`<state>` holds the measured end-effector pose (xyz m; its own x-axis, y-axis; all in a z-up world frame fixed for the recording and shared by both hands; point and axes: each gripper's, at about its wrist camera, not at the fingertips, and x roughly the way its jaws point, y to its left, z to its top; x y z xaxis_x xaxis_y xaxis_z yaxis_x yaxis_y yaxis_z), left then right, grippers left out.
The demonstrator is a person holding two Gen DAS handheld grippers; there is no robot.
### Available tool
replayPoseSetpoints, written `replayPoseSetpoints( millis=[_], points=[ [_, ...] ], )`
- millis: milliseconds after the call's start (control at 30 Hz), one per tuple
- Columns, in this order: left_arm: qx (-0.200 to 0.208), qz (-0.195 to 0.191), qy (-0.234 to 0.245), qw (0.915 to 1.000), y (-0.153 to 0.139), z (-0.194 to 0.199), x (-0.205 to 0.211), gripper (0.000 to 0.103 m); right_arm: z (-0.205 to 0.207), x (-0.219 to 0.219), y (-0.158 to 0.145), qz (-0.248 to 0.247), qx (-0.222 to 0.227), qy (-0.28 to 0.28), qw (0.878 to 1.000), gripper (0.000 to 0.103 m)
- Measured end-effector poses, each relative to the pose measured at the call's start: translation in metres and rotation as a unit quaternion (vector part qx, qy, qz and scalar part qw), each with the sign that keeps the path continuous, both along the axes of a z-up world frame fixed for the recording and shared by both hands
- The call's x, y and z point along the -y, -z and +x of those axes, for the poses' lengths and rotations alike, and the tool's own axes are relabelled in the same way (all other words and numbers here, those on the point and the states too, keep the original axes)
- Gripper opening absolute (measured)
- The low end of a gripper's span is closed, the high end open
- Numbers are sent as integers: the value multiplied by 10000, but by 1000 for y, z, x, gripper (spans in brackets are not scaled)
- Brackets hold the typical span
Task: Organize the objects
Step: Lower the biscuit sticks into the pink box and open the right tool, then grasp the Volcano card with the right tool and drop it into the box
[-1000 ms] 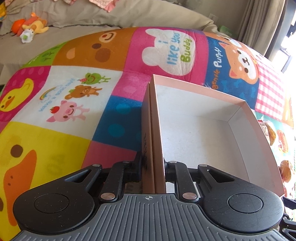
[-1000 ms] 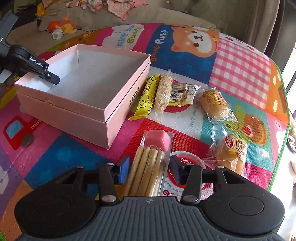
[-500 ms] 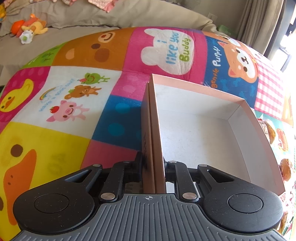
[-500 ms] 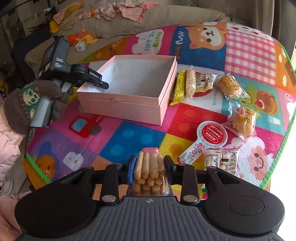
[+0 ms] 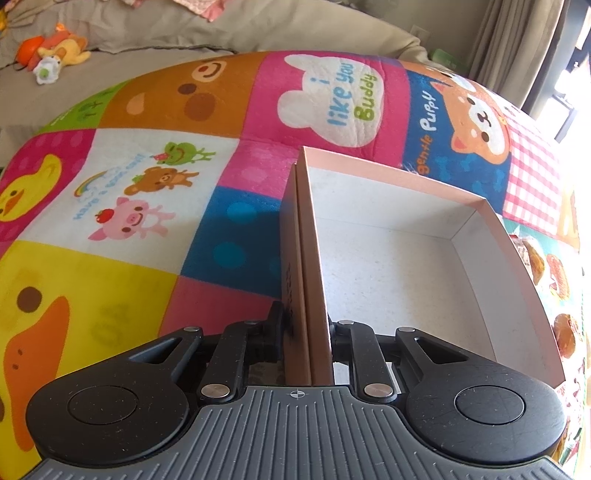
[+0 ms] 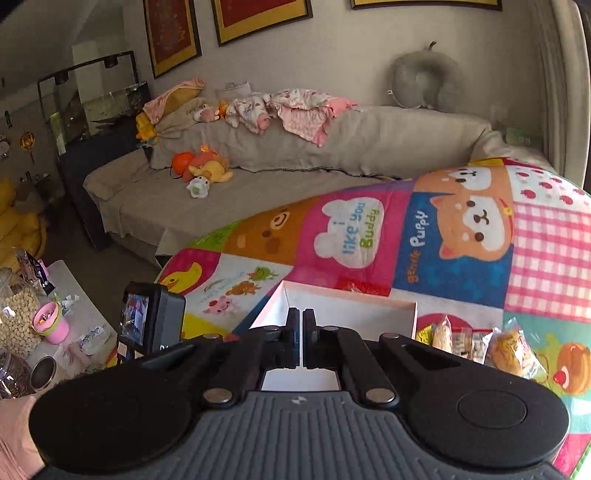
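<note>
**Two hand-held grippers at an open pink box on a patchwork mat**

Left wrist view. Left of the left gripper (image 5: 306, 325) lies the cartoon-patterned mat (image 5: 122, 229); farther beyond it, a beige sofa (image 5: 155, 29) carries an orange plush toy (image 5: 55, 40). The gripper's jaws clamp the near-left wall of the pink box (image 5: 413, 280), one finger outside the wall and one inside; the log shows them easing slightly apart, yet the pads press the cardboard. The box extends ahead and to the right of the gripper, its white interior showing nothing inside from this angle.

Right wrist view. Left of the right gripper (image 6: 299, 332) a black camera unit (image 6: 151, 321) is seen. The fingers stand pressed together with nothing between them, directly above the box's open top (image 6: 347, 306). To the gripper's right, beside the box, lie wrapped snacks (image 6: 476, 343) on the mat.
</note>
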<state>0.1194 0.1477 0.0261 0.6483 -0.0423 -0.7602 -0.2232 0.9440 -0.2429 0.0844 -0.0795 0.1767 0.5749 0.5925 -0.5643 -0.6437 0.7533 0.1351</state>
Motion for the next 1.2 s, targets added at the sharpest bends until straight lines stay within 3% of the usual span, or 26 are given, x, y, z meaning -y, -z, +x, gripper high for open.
replayPoseSetpoints(
  millis=[67,133,300,367,433,533,600,633,667,733,933,1033,1200],
  points=[
    [3,4,3,10000,0,0,0,19,-1,-4,3,-189,23,-162,9997,4],
    [9,20,23,10000,0,0,0,19,-9,1,16,-488,-208,-237,9983,16],
    [-9,106,84,9999,0,1,3,19,-45,33,71,-1205,-1302,-429,9832,54],
    [-11,116,81,9999,0,1,3,19,-62,45,95,-1458,-1706,-320,9740,62],
    [-8,94,65,9999,0,1,3,19,-69,53,115,-1513,-2198,-192,9635,63],
    [-26,78,55,10000,0,0,3,19,-71,58,134,-1180,-2843,-224,9512,63],
    [-38,81,63,9999,0,0,3,19,-77,54,140,-1206,-2723,-291,9542,61],
    [-35,81,69,9999,0,0,3,19,-80,49,142,-1325,-2623,-321,9553,57],
    [-33,76,65,9999,0,0,3,19,-82,45,144,-1451,-2558,-374,9551,46],
    [-27,72,56,10000,0,-1,3,19,-86,40,140,-1461,-2438,-446,9577,42],
    [0,24,46,10000,1,-2,2,20,-75,40,72,-571,-1653,-376,9839,42],
    [9,2,58,10000,1,-3,1,20,-44,29,44,-225,-1175,-206,9926,42],
    [10,-100,61,9999,1,-3,-2,21,37,-9,50,1,-1269,333,9914,42]
  ],
)
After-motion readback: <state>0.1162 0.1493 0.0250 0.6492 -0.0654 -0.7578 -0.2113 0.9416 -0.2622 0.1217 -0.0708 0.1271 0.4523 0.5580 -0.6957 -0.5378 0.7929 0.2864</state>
